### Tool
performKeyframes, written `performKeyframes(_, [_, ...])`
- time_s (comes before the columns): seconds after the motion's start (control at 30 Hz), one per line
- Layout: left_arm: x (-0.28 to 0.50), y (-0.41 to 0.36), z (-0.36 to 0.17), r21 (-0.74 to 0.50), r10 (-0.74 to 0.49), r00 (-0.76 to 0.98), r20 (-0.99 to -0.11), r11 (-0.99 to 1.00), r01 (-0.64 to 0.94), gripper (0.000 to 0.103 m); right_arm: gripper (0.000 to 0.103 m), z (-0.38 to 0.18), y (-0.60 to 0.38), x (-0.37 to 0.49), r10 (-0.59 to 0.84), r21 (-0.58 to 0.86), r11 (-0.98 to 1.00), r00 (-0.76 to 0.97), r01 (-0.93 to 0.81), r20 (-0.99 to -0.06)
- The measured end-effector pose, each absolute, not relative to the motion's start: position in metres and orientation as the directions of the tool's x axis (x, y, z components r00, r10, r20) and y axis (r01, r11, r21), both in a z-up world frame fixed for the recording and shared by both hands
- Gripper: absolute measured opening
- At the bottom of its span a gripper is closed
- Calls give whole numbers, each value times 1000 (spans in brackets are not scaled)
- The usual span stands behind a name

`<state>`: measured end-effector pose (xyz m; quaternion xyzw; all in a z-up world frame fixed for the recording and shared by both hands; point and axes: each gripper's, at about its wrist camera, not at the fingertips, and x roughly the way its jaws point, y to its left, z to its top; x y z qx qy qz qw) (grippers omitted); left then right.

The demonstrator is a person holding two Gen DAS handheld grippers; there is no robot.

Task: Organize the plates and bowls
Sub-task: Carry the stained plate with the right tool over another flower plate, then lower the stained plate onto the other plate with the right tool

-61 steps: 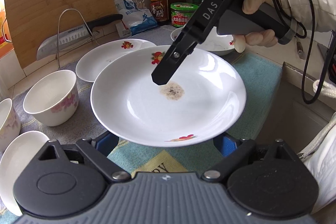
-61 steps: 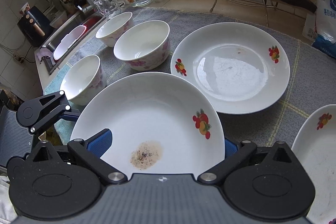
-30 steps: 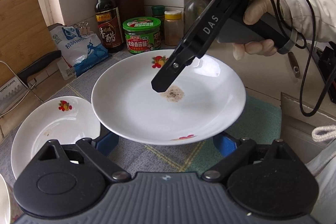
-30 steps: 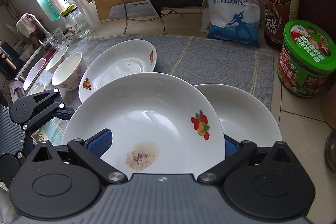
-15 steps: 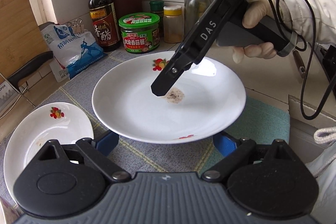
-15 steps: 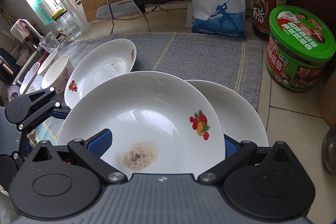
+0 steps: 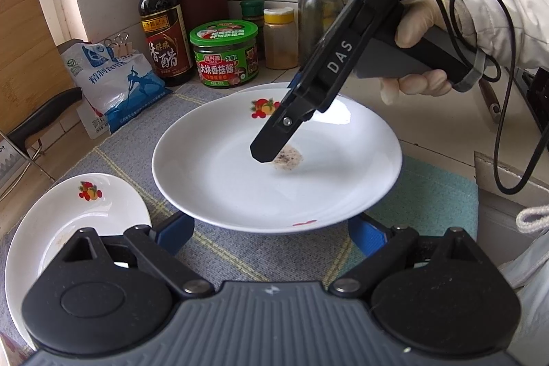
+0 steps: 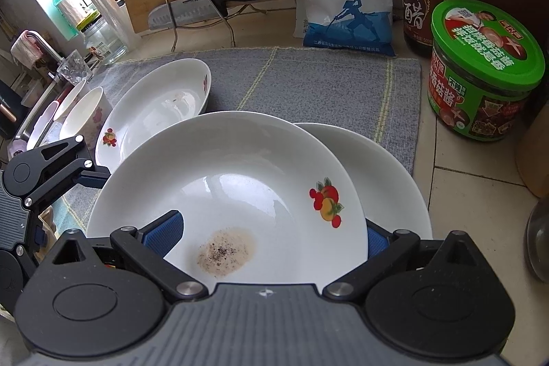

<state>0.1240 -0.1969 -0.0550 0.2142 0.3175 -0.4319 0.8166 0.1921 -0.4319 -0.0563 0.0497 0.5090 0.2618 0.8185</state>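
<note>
Carrying has given way to lowering. Two seconds back the plate [image 7: 240, 180] hung over the left of the mat [image 8: 308, 81], beside the bowls [image 8: 85, 112]. Since then it has travelled right and now hovers just above the lower plate [image 8: 394, 194], which lies at the mat's right edge near the jar [image 8: 480, 84]. Over the last half second the views barely differ, so the travel looks finished. What remains, I judge, is to set the plate down onto the lower plate to start a stack.

The plate is off the mat, tilted a little and overlapping most of the lower plate; whether the two already touch I cannot tell.

The left gripper [image 7: 271, 232] is spread wide. Both blue pads [image 7: 175, 228] pass under the plate's near rim, so it seems to prop the plate from below, not clamp it. The right gripper [image 8: 269, 234] also stands wide. One finger [image 7: 274, 139] lies inside the dish with its tip by the stain, and the other is hidden under the rim, so the plate looks wedged between them and held.

The left plate [image 8: 161, 105] lies alone further left on the mat with only a faint smear in it. What shows of the lower plate is bare. The bowls look empty. The jar has its green lid on, so nothing of its contents shows from above. The held plate carries one small thing: a pale brown stain [image 8: 226, 251] flecked with dark specks. It would be covered if another plate were stacked on top.
</note>
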Motion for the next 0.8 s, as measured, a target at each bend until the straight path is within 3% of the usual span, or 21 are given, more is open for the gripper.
performKeyframes(0.8, [134,-203,-59,120,-556,426,-714,503,856,97,103,-56,-443,181,469,342,865,349,-366,-811])
